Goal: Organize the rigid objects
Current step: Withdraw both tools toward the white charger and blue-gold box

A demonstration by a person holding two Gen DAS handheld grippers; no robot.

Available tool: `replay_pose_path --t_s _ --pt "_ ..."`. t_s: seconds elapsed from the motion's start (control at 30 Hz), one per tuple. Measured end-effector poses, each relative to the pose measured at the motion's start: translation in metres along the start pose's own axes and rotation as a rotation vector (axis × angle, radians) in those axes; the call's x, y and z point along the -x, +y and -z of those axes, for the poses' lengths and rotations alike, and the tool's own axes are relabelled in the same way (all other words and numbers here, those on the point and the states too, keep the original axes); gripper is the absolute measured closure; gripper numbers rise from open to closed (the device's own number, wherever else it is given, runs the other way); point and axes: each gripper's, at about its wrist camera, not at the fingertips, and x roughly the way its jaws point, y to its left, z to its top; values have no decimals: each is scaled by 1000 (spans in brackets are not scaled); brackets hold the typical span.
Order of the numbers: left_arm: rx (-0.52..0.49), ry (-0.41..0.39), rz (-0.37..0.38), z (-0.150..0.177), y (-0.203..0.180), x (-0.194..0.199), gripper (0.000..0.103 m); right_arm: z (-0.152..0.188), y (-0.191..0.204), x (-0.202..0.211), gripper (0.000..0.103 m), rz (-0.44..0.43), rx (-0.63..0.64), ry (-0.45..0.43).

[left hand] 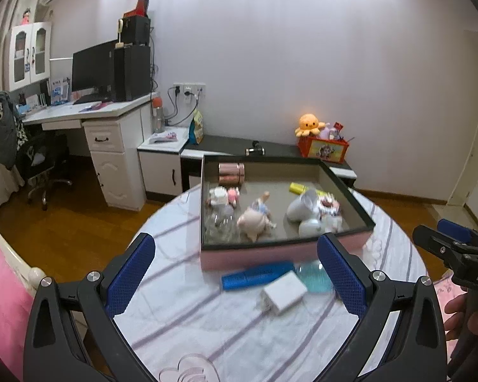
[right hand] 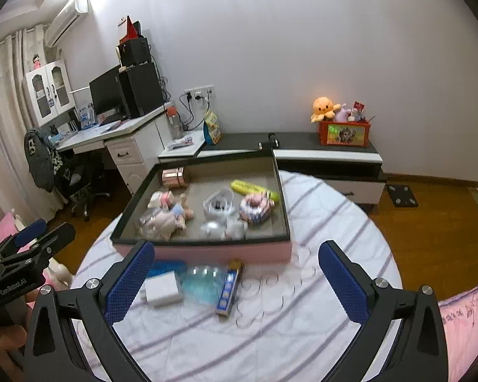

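Observation:
A pink box with a dark rim (left hand: 286,250) (right hand: 207,251) stands on the round table and holds several toys, cups and a yellow tube (right hand: 253,188). In front of it lie a blue cylinder (left hand: 255,277), a white charger block (left hand: 283,292) (right hand: 162,288), a clear blue bag (right hand: 202,283) and a small toy bus (right hand: 229,286). My left gripper (left hand: 235,273) is open and empty above the table, before these items. My right gripper (right hand: 235,280) is open and empty, also above them.
The table (right hand: 334,216) has a white cloth with purple stripes. Clear round discs (right hand: 267,293) lie right of the toy bus. A low cabinet (right hand: 328,156) with an orange toy crate stands behind; a desk with a monitor (left hand: 92,67) is at left.

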Motion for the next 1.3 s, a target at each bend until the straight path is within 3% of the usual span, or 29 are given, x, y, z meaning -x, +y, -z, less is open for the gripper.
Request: replay_pose_path --t_s 0.47,1.03,1.3 --pt "-14 161 27 61 -21 -21 0 55 -6 -27 0 8 -8 145" --pt "32 301 35 71 -41 -106 0 66 -20 -71 0 17 -23 239" --pt "17 335 42 74 -45 -126 0 68 -17 -87 0 8 -9 269"
